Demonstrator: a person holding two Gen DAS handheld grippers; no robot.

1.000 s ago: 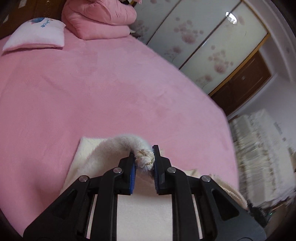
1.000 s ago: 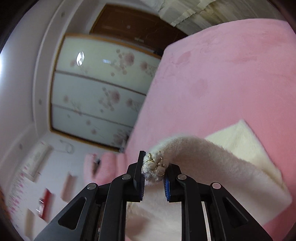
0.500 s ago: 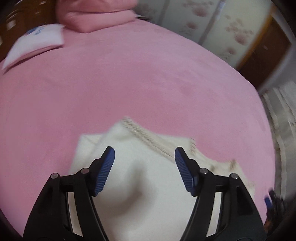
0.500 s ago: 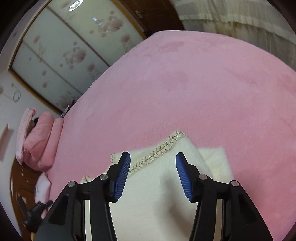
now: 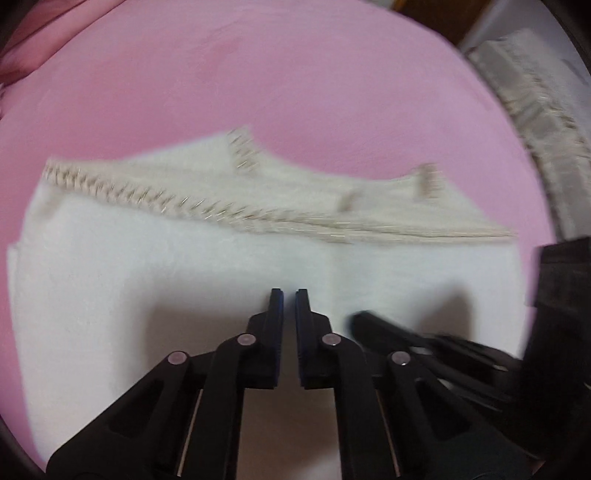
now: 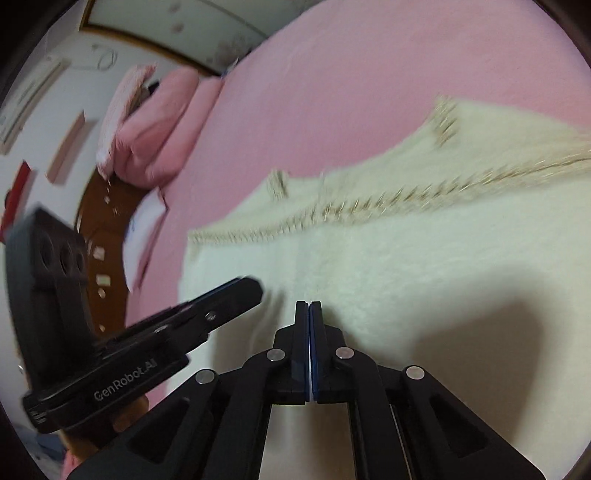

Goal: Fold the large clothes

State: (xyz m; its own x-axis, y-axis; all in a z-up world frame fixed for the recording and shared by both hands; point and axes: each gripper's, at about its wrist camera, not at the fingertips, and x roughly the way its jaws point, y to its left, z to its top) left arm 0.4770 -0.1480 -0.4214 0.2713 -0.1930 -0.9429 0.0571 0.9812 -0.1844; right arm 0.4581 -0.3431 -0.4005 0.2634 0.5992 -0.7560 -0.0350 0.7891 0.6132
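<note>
A cream fluffy garment (image 5: 147,266) with a braided beige trim (image 5: 236,216) lies folded on the pink bed (image 5: 258,74). It also shows in the right wrist view (image 6: 424,251), with its trim (image 6: 406,199). My left gripper (image 5: 290,295) is nearly shut with a thin gap, empty, just above the garment's middle. My right gripper (image 6: 308,306) is shut and empty over the garment. The two grippers are side by side: the right one shows in the left wrist view (image 5: 373,321), the left one in the right wrist view (image 6: 236,295).
Pink folded bedding and a pillow (image 6: 155,122) lie at the head of the bed by a wooden headboard (image 6: 107,206). A pale frilled cover (image 5: 535,110) stands beyond the bed's far right edge. A wardrobe with flower panels (image 6: 184,22) is behind.
One second ago both grippers held up the garment's trimmed edge. They let it go, it dropped folded onto the bed, and both grippers have since closed and lowered over the garment.
</note>
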